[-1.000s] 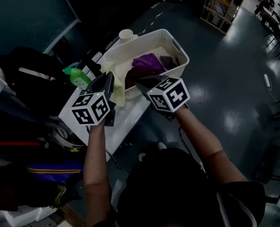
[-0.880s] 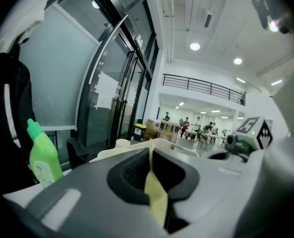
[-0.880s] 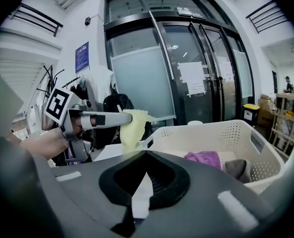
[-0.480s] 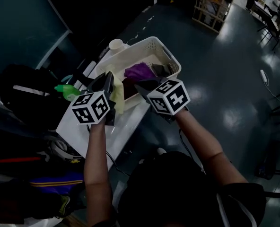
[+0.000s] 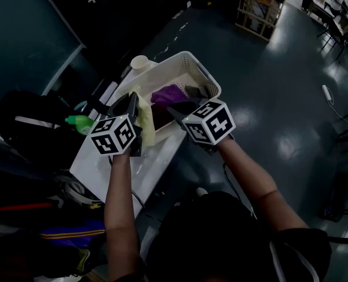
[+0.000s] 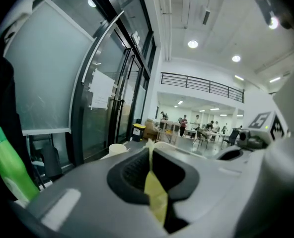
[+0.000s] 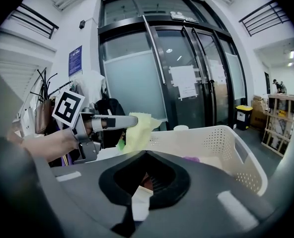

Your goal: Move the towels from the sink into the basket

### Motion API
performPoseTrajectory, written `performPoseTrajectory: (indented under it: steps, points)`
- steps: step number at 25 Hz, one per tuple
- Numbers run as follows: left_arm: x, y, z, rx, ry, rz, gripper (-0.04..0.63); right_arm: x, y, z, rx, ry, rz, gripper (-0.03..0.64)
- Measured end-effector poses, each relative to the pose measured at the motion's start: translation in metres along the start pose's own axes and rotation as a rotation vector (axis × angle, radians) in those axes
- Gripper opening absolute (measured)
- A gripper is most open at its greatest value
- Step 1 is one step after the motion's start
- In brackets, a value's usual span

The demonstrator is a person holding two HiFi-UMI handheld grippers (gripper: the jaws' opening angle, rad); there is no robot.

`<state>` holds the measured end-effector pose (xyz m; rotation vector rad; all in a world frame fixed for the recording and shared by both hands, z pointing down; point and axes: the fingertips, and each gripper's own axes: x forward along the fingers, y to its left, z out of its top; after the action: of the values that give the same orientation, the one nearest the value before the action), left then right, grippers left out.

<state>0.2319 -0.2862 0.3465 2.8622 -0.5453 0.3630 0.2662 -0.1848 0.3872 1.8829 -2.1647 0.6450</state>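
Observation:
In the head view a white perforated basket [image 5: 206, 82] stands on a white counter [image 5: 153, 163]. It holds a purple towel [image 5: 168, 94] and a grey one [image 5: 200, 91]. My left gripper [image 5: 134, 100] is shut on a pale yellow towel [image 5: 146, 125] that hangs over the basket's near-left rim. That yellow cloth [image 6: 155, 190] is pinched between the jaws in the left gripper view. Close beside it, my right gripper [image 5: 174, 108] is shut on a dark red towel [image 5: 162, 115] at the basket's near edge. A dark red and pale fold [image 7: 141, 195] sits between its jaws. The sink is hidden.
A green bottle [image 5: 79, 122] lies left of the counter and a white cup [image 5: 140, 62] stands at the basket's far-left corner. Dark bags and clothing crowd the left side. Glass doors [image 7: 186, 88] rise behind the basket, with open dark floor [image 5: 280, 98] to the right.
Both grippers keep their grip and their places in the view. The basket, cup and bottle have drifted up and left in the head view as the camera shifts.

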Motion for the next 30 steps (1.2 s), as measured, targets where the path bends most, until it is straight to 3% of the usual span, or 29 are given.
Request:
performPoseTrajectory:
  steps: [24, 27, 30]
  points:
    - [-0.006, 0.012, 0.047, 0.033, -0.132, 0.080, 0.014, 0.002, -0.005, 0.002, -0.006, -0.004, 0.024, -0.002]
    - [-0.004, 0.011, 0.043, 0.041, -0.107, 0.071, 0.014, 0.004, -0.005, 0.000, -0.003, -0.001, 0.027, -0.002]
    - [0.005, 0.011, 0.019, 0.057, -0.019, 0.058, 0.014, 0.007, -0.004, -0.002, 0.000, 0.005, 0.030, -0.002]
